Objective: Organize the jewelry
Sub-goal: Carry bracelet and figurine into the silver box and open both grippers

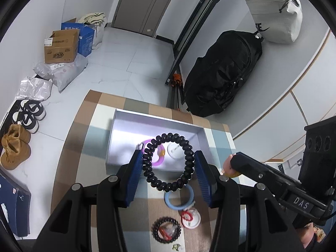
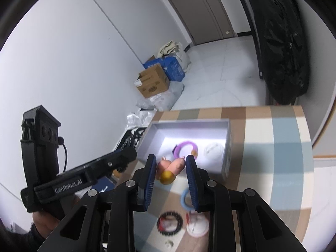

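Two blurred bracelets (image 1: 166, 229) half hidden behind left gripper (image 1: 168, 168).

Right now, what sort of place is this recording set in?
Most likely a home entryway or hallway: shoes lined along the wall, cardboard boxes piled near a closed door, and a backpack hanging by a small table.
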Motion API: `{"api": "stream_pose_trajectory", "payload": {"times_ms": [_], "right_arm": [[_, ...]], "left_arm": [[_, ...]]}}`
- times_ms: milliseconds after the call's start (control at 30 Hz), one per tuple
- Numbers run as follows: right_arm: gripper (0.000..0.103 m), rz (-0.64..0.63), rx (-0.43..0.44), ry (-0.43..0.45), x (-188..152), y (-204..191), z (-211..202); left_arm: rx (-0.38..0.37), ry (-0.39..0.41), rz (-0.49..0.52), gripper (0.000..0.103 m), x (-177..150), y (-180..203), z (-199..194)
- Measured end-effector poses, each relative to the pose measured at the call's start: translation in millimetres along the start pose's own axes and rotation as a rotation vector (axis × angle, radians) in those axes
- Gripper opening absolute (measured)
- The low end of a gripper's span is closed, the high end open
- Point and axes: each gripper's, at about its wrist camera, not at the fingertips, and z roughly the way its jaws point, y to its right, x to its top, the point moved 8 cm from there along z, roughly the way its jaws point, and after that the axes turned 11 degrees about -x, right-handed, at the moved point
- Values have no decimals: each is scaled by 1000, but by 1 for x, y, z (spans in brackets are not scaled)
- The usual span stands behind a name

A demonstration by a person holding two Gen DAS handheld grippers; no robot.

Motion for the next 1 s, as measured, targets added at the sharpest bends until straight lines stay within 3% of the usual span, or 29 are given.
{"api": "stream_pose_trajectory", "payload": {"times_ms": [567, 1000], "right_arm": [[28, 4, -6, -54, 48, 15, 58], [28, 92, -21, -125, 42, 43, 88]], "left_arm": [[-4, -85, -27, 44, 25, -25, 47], [11, -142, -28, 44, 19, -29, 70]]}}
